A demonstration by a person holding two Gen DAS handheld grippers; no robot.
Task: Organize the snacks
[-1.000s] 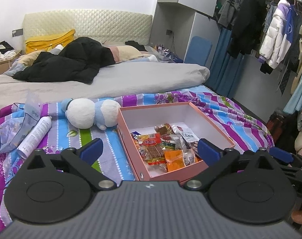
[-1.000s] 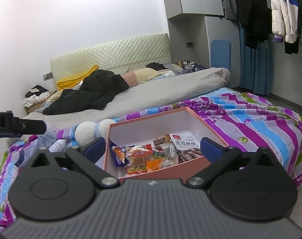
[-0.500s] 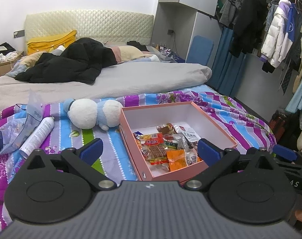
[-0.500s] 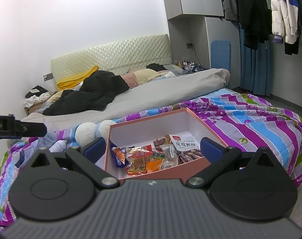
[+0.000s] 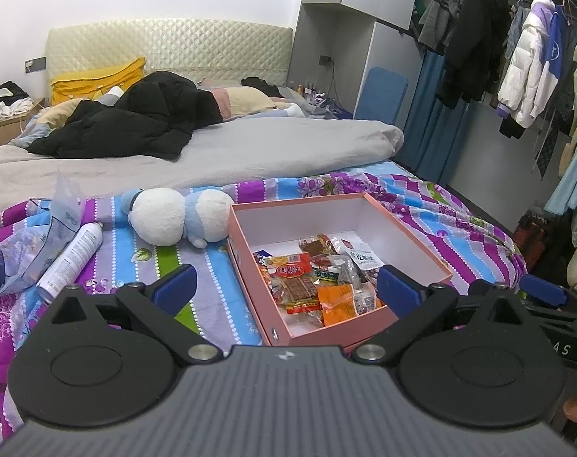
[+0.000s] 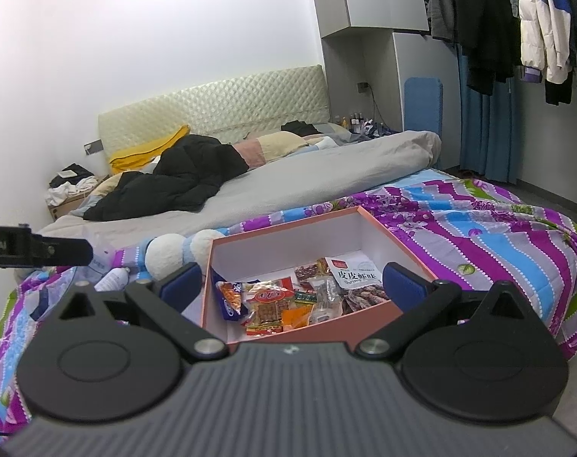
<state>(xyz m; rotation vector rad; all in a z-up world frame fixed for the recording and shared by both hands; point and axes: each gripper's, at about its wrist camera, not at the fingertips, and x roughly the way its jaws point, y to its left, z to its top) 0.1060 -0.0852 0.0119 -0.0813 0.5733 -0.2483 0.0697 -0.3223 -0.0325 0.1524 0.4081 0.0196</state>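
1. The left gripper is hovering over the near edge of the bed, its blue-padded fingers standing wide apart and gripping nothing.
2. The right gripper is hanging in the same way, its blue pads spread apart and empty.
3. An open pink cardboard box with a white inside is sitting on the purple, blue and green striped bedspread, showing between the fingers of both grippers.
4. A pile of small wrapped snack packets is lying in the near half of the box; its far half is showing bare white floor.
5. A white and light-blue plush toy is lying just beside the box's far left corner.
6. A white spray can is lying on its side left of the toy, next to a crumpled clear plastic bag.
7. A black padded jacket is lying on the grey duvet behind.
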